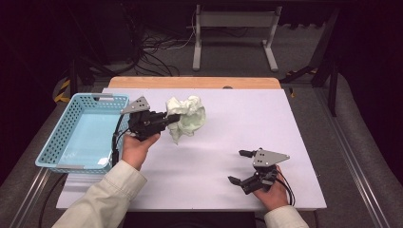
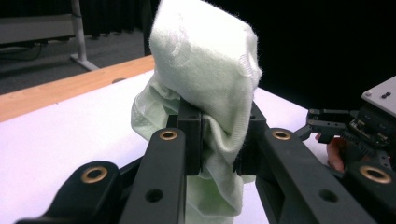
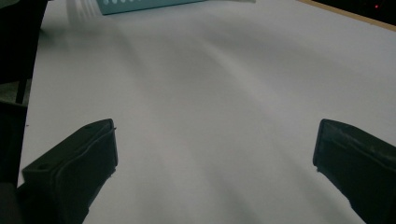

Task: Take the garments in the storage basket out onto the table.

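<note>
Left gripper (image 1: 171,118) clamped on bunched pale cloth (image 1: 187,116), right gripper (image 1: 243,167) spread empty; risked snagging basket (image 1: 52,142) rim, dragging loose folds

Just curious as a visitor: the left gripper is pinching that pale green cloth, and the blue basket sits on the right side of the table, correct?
Not quite. The left gripper does pinch the pale green cloth, but the high view shows the blue basket at the table's left side.

The white table (image 1: 228,142) is evenly lit from above while the surroundings stay dark; soft shadows streak it in the blurry, slightly dim right gripper view.
</note>
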